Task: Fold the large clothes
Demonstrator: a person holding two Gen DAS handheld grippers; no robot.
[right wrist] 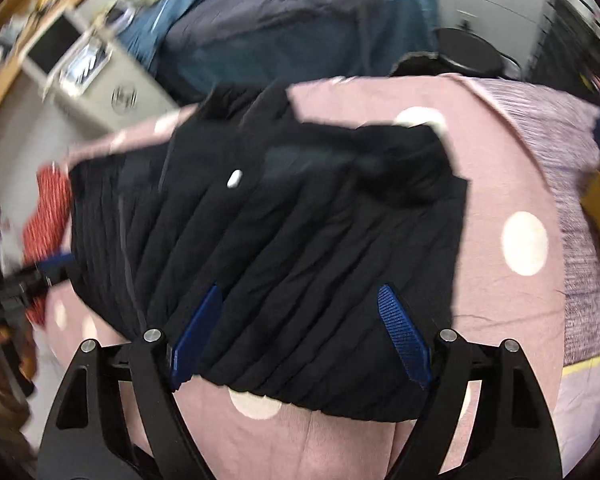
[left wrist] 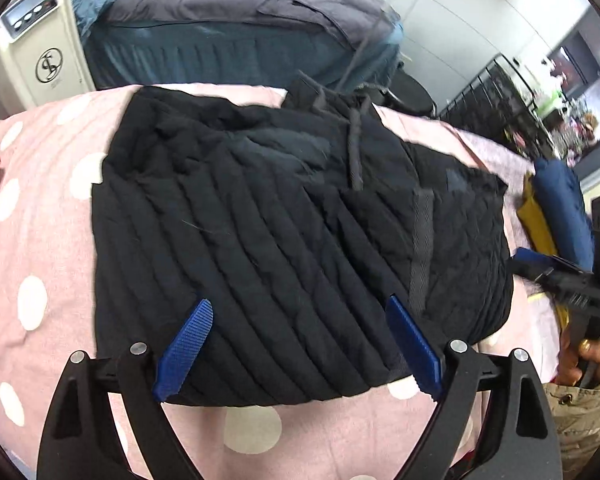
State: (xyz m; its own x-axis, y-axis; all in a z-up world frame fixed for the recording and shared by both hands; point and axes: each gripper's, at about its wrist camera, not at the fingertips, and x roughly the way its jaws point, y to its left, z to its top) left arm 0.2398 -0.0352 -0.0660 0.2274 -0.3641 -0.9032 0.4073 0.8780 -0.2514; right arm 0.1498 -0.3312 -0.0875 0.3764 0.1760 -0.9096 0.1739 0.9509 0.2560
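A black ribbed garment with a grey drawstring lies folded into a rough rectangle on a pink polka-dot sheet. My left gripper is open, its blue pads spread over the garment's near edge and holding nothing. My right gripper is open too, hovering over the same garment in the blurred right wrist view. The right gripper also shows at the right edge of the left wrist view.
A red patterned cloth lies at the left of the sheet. Folded navy and yellow clothes sit at the right. A bed with a grey cover and a beige appliance stand behind.
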